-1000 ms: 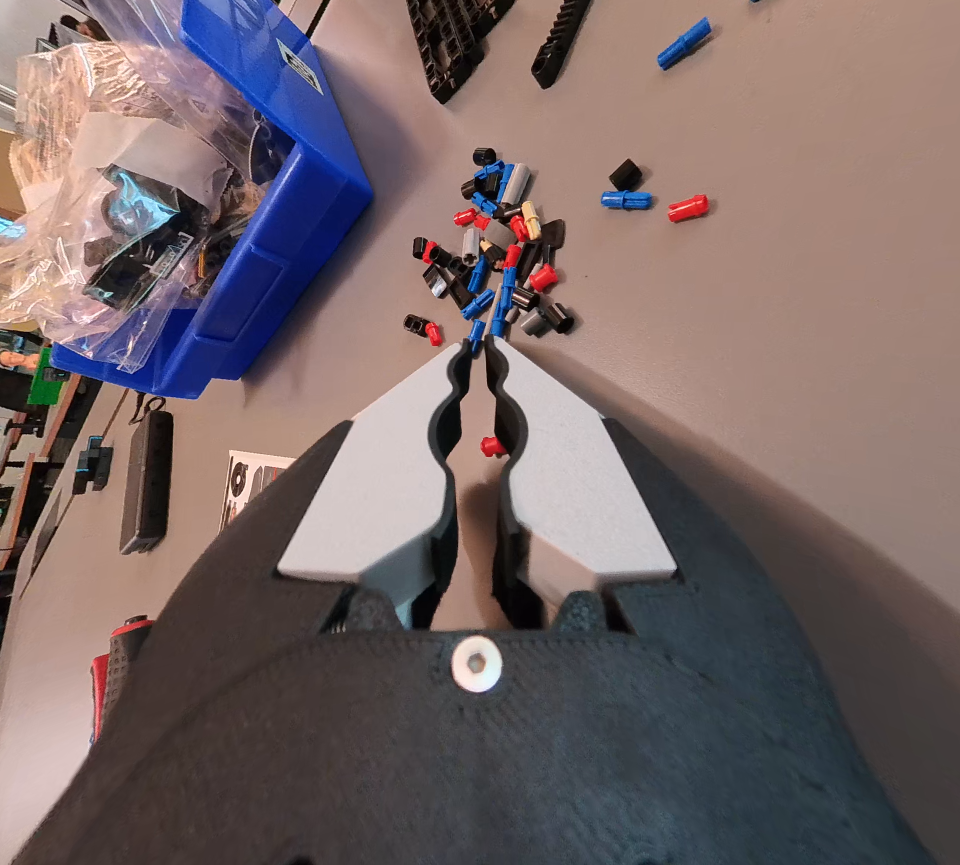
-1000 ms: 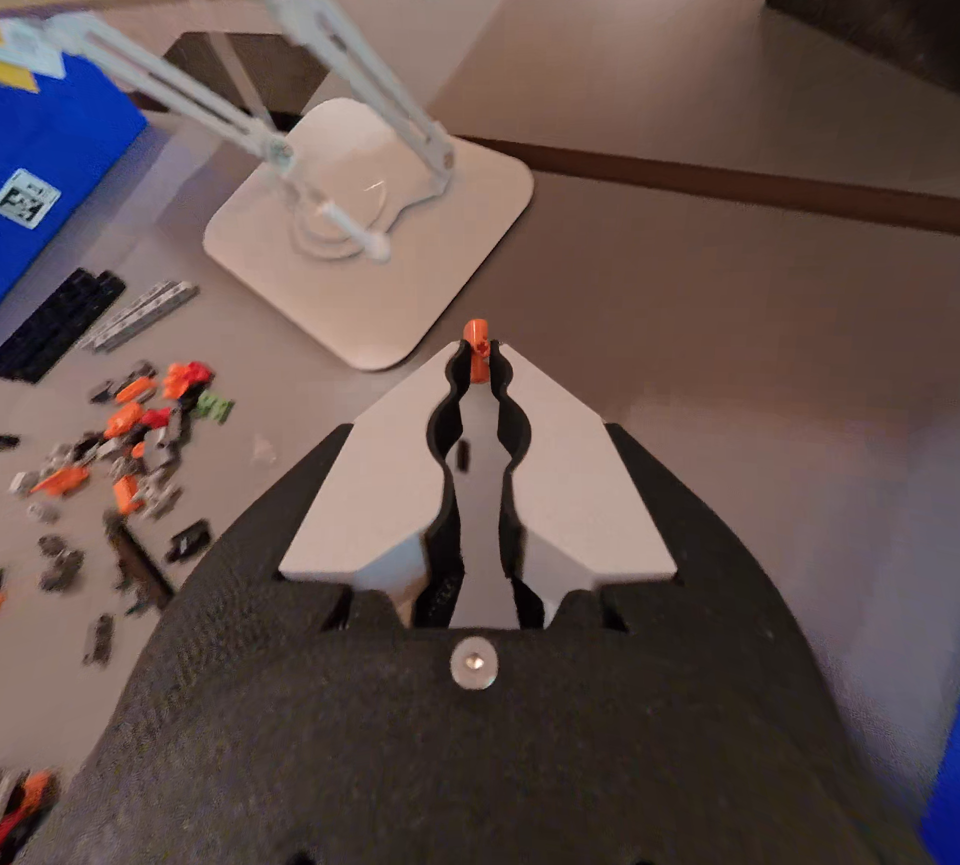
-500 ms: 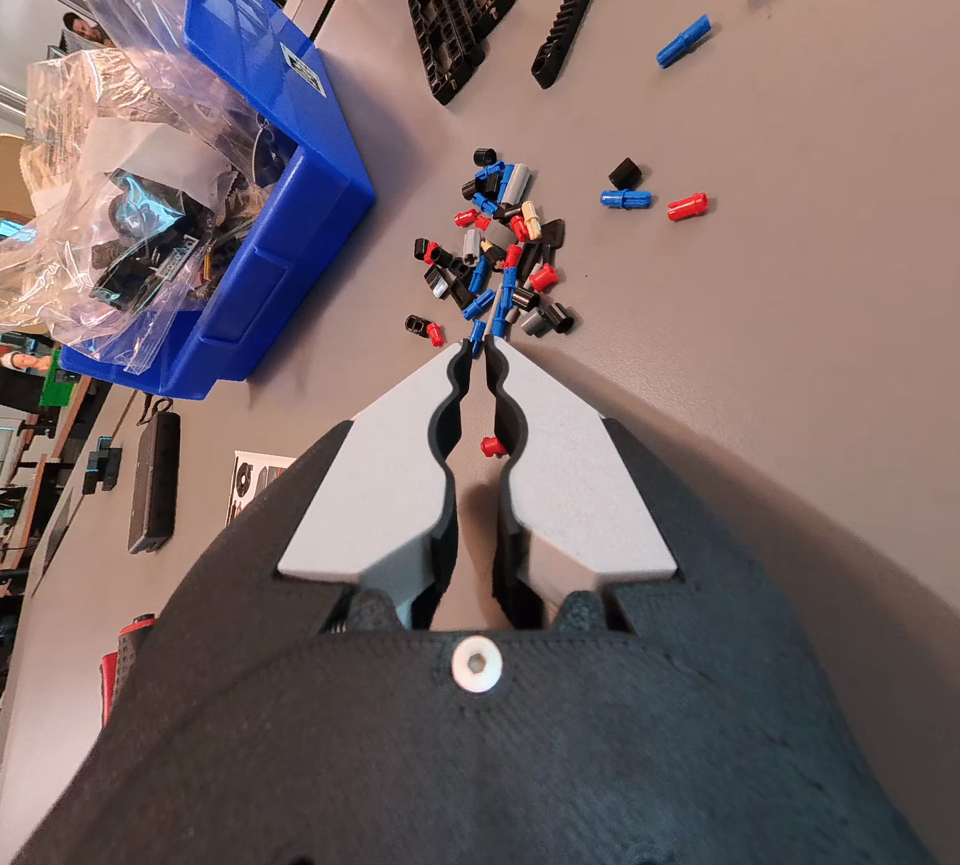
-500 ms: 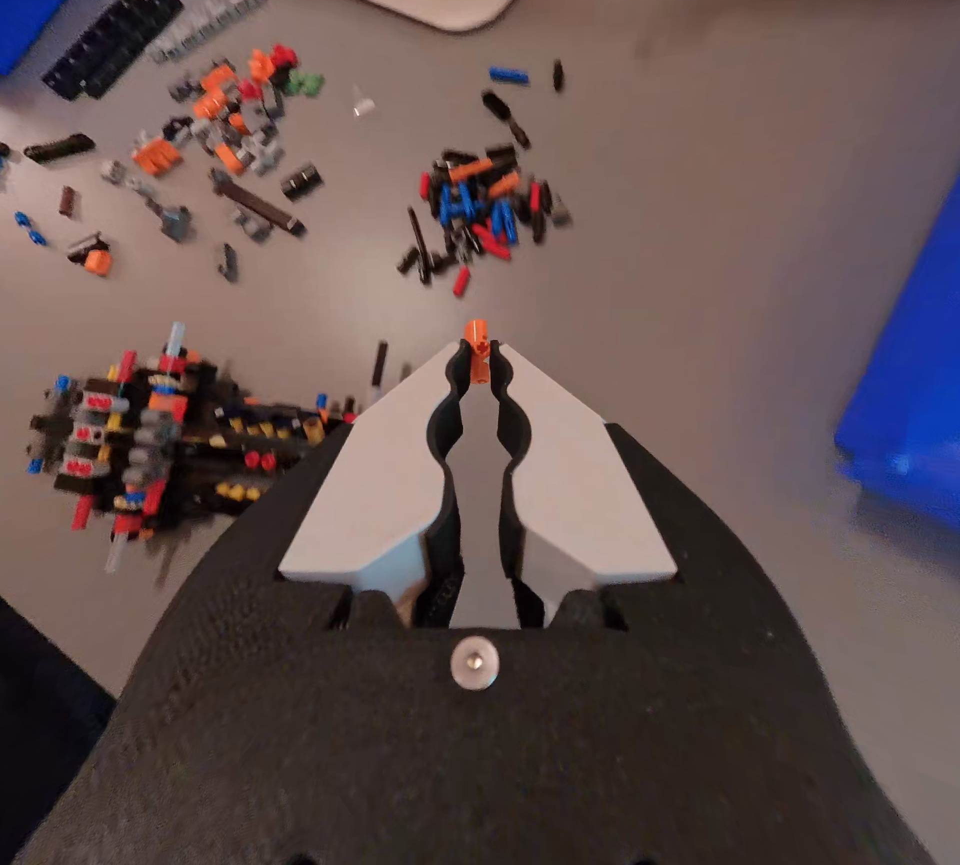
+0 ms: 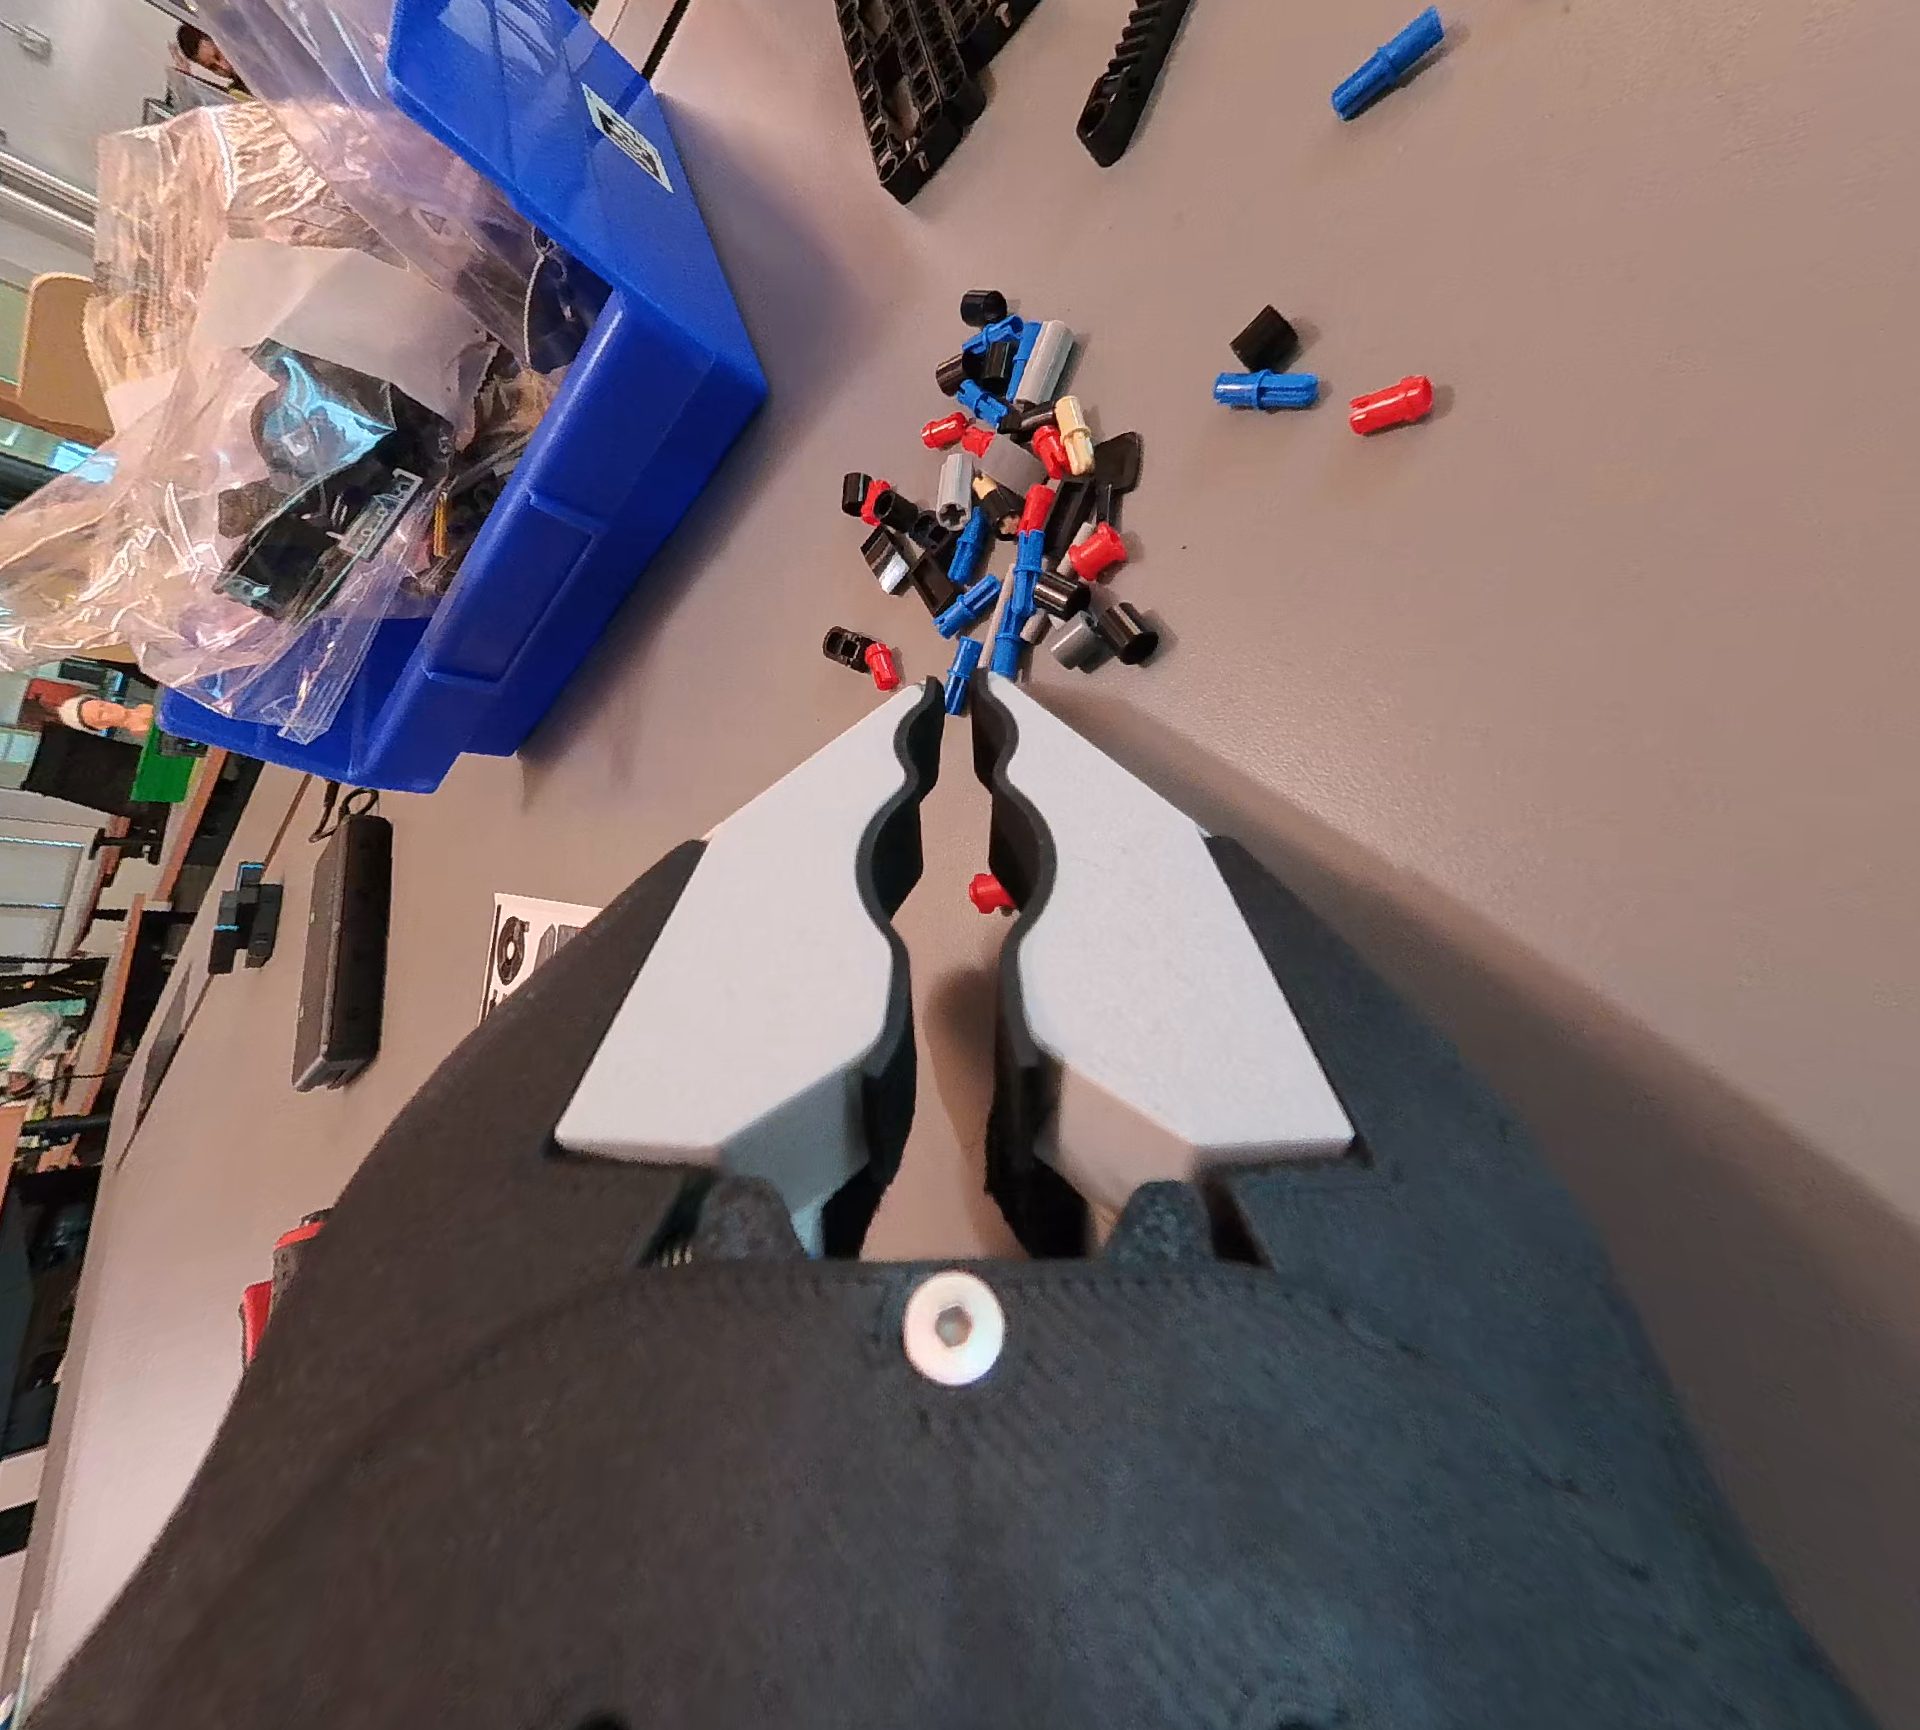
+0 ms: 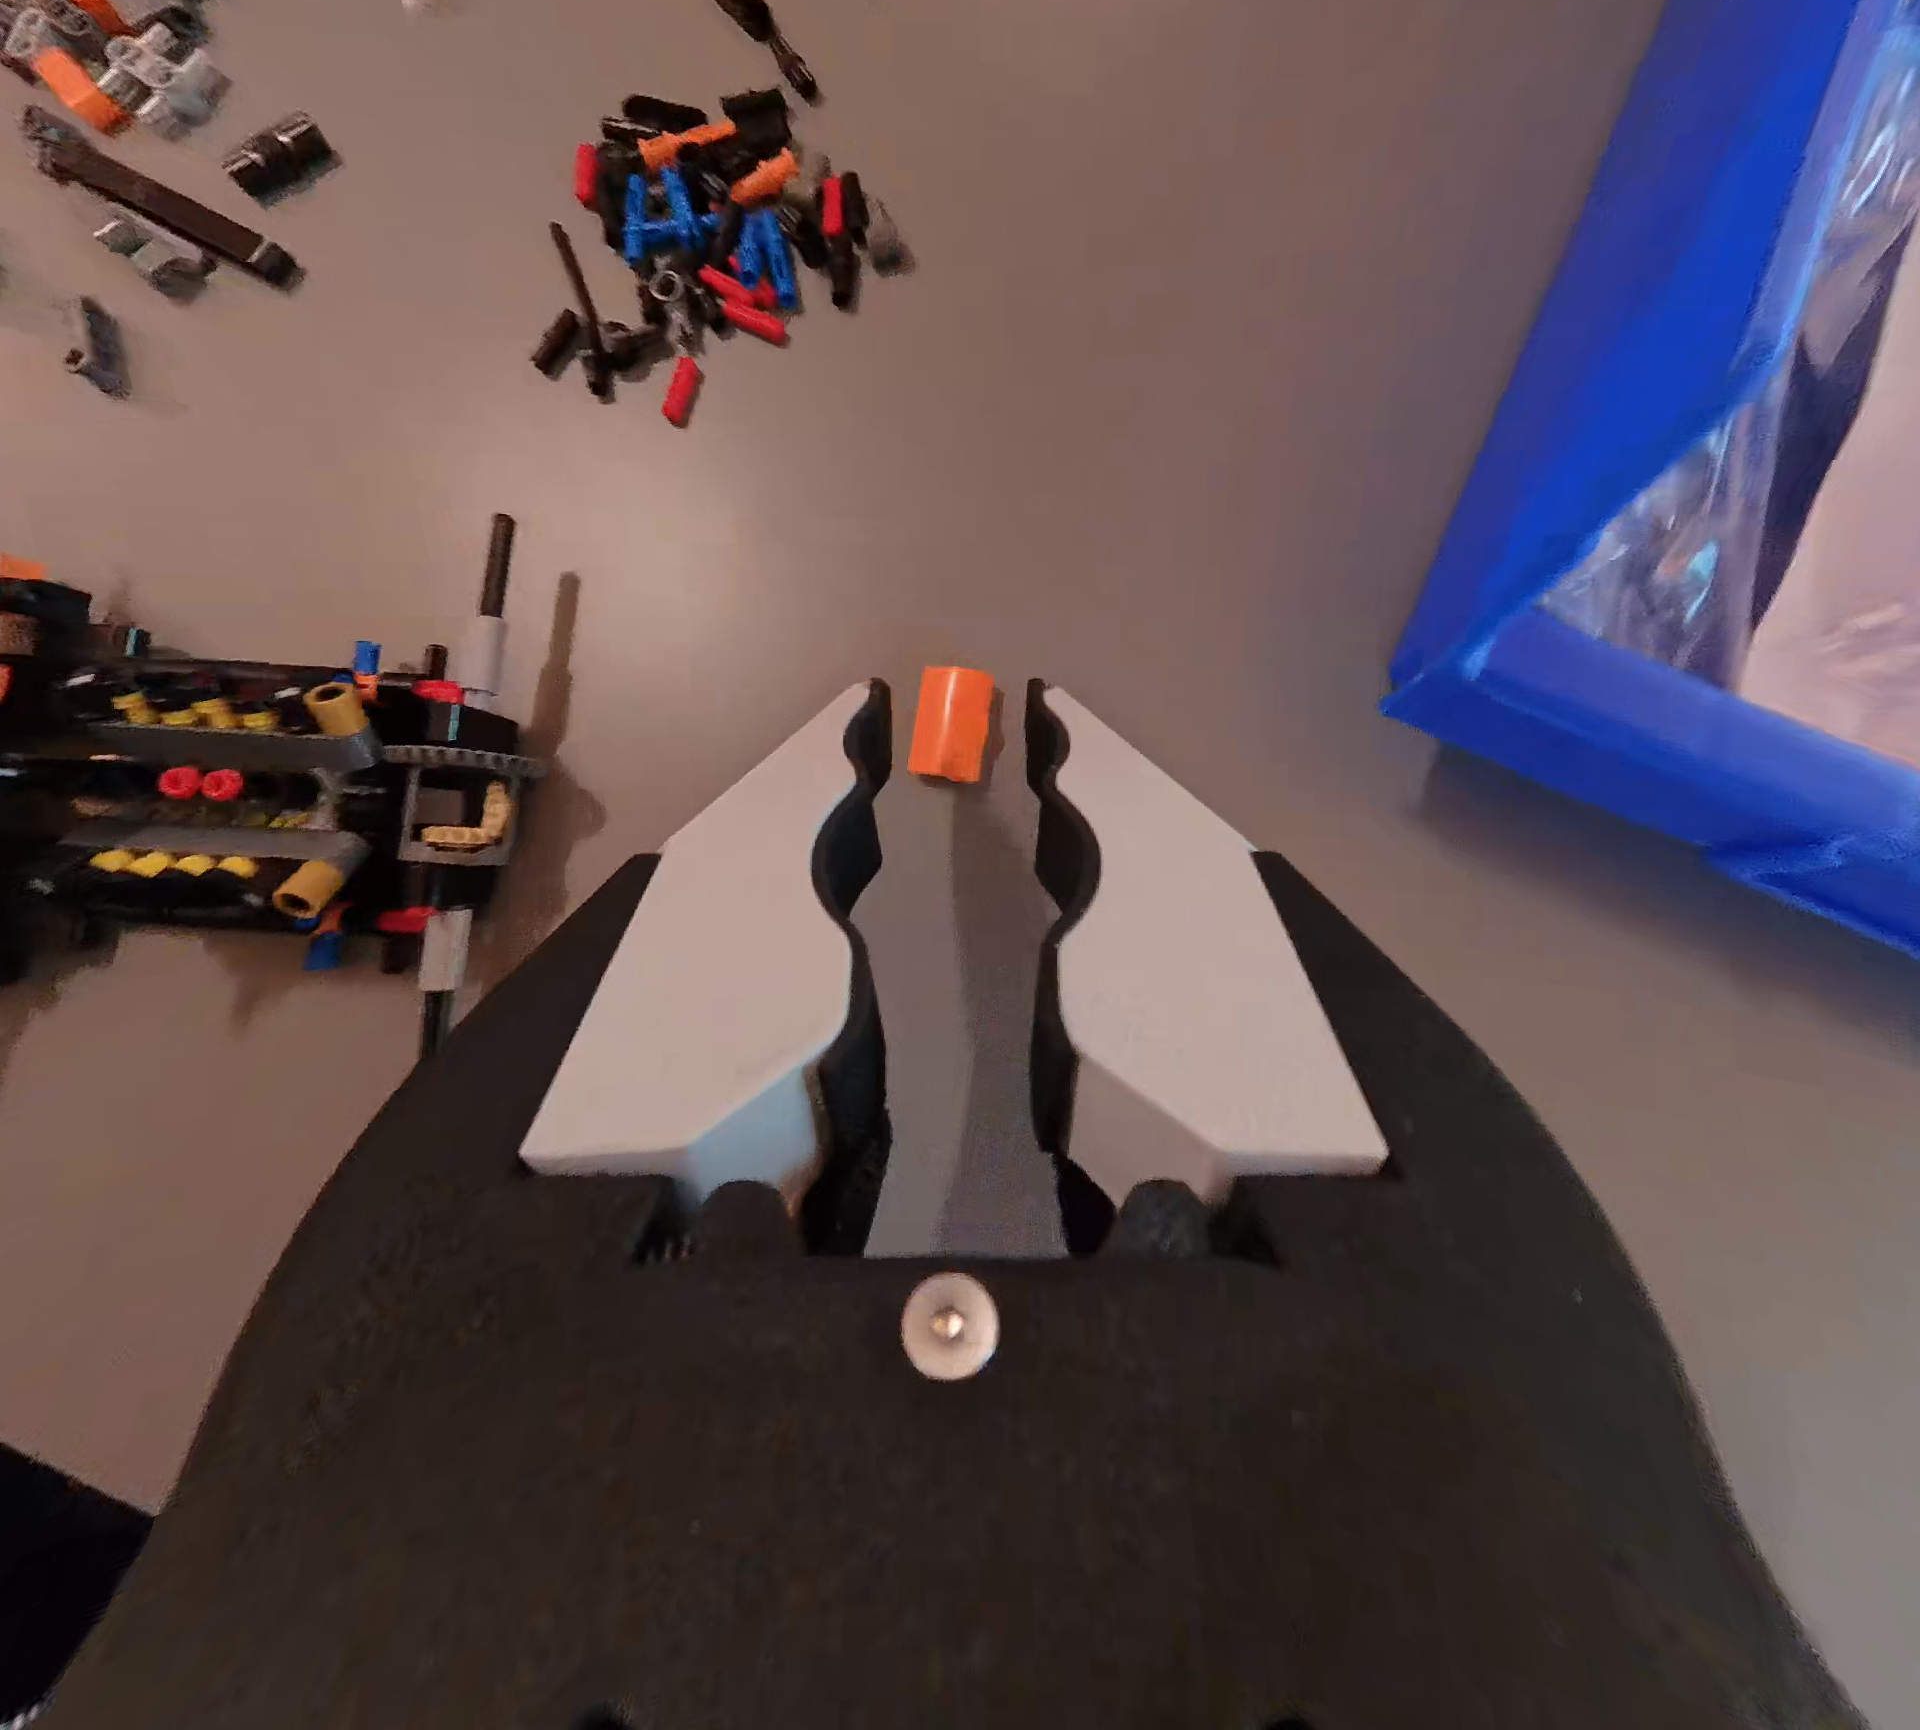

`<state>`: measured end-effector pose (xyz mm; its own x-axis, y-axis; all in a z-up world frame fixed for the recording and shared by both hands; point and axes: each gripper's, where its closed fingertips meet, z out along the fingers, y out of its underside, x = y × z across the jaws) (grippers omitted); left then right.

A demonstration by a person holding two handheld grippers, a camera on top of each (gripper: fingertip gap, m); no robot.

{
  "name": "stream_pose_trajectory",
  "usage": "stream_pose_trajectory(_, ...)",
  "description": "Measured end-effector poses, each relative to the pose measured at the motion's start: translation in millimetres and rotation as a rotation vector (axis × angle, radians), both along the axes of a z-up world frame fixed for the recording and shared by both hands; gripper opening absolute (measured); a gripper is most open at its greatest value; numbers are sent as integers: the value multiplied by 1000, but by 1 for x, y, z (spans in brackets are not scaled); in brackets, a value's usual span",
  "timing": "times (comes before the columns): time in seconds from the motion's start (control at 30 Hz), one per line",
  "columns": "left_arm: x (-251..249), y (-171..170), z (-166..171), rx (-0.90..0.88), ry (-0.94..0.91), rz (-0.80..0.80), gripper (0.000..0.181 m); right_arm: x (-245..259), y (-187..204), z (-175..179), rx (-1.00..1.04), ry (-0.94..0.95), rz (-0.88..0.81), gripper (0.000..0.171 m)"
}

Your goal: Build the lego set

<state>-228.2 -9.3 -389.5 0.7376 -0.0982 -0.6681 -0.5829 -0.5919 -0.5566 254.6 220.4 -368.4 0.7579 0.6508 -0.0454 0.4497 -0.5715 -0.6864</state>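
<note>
In the right wrist view my right gripper [image 6: 951, 693] is open just above the table. A small orange piece [image 6: 948, 724] sits between its fingertips with a gap on each side. The partly built black model [image 6: 260, 797], with yellow, red and grey parts, lies to the left of it. In the left wrist view my left gripper [image 5: 956, 693] is shut and empty, low over the table. Its tips are at the near edge of a pile of small blue, red, black and grey pins [image 5: 1008, 496]. A red pin [image 5: 989, 891] shows on the table through the gap between the fingers.
A blue bin [image 5: 582, 392] with clear bags stands left of the pin pile; it also shows in the right wrist view [image 6: 1662, 433]. Black frames [image 5: 935, 7], a black beam [image 5: 1153, 7] and loose blue pins [image 5: 1387, 65] lie farther off. Another pin pile [image 6: 717, 226] and orange-grey parts [image 6: 104, 18] lie beyond the right gripper. There is about 55 cm between the tips of the two grippers.
My right gripper swung down from the lamp base to the table beside the model, and its jaws opened and let go of the orange piece. The left gripper has hardly moved.
</note>
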Motion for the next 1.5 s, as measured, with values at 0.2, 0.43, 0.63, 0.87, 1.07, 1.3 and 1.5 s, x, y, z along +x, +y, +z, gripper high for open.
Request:
stream_pose_trajectory(0.2,-1,0,1,0,2,2,2,-104,-23,44,46,11,348,29)
stream_pose_trajectory(0.43,-3,0,2,4,11,4,3,-251,-8,34,-6,-45,632,24)
stream_pose_trajectory(0.63,-3,0,3,6,15,2,3,-320,25,1,-39,-160,709,23)
stream_pose_trajectory(0.87,-4,0,4,3,4,1,3,-339,35,-25,-105,-221,678,14)
stream_pose_trajectory(1.07,-4,0,4,3,5,-5,3,-342,43,-25,-13,-291,698,5)
stream_pose_trajectory(1.3,-5,0,5,4,6,-8,3,-341,37,-8,-53,-161,705,4)
stream_pose_trajectory(1.5,-5,0,6,5,8,-10,3,-302,9,54,-85,7,709,4)
